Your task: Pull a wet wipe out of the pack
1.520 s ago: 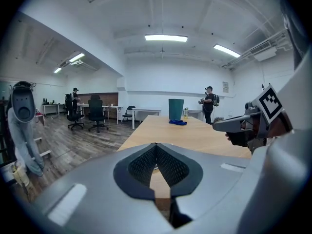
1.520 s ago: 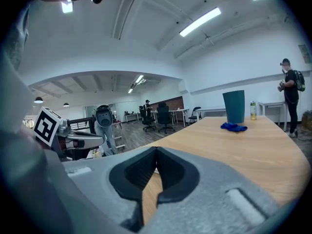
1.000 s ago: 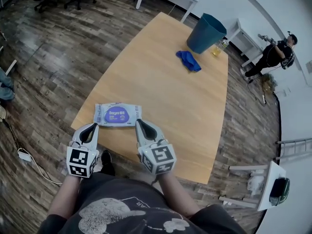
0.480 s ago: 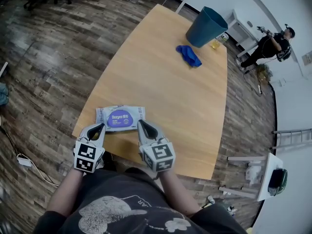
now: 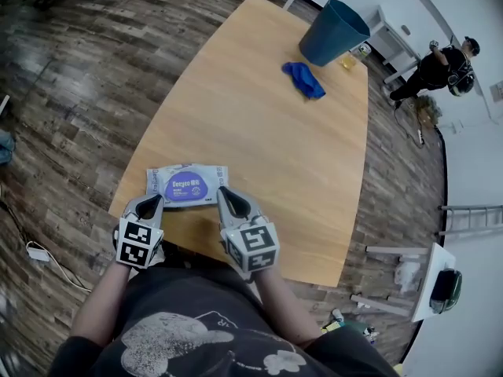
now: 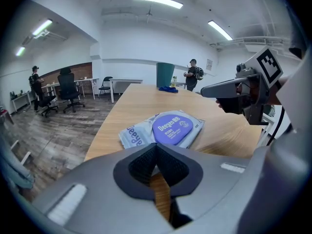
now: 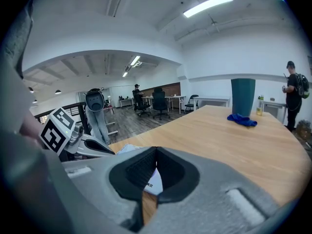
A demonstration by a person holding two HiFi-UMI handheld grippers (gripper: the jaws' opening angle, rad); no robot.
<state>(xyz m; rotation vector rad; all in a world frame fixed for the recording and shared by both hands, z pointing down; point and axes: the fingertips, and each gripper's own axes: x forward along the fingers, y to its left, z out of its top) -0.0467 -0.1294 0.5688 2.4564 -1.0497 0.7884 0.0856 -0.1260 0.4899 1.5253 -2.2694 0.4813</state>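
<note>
A flat wet wipe pack (image 5: 187, 184) with a purple oval lid lies on the wooden table (image 5: 275, 132) near its front left corner. It also shows in the left gripper view as the pack (image 6: 165, 129), just beyond the jaws. My left gripper (image 5: 152, 200) is shut and empty at the pack's near left corner. My right gripper (image 5: 224, 192) is shut and empty at the pack's near right corner. In the right gripper view the pack (image 7: 152, 180) peeks through behind the closed jaws, and the left gripper (image 7: 103, 151) shows at left.
A dark teal bin (image 5: 334, 31) stands at the table's far end, with a blue cloth (image 5: 303, 79) beside it and a small bottle (image 5: 350, 60) next to it. A person (image 5: 440, 65) stands beyond the table at the far right. Office chairs and desks (image 6: 68, 92) stand at the left.
Both grippers have come down and forward to the near edge of the pack, the left more than the right. The pack has not moved.
</note>
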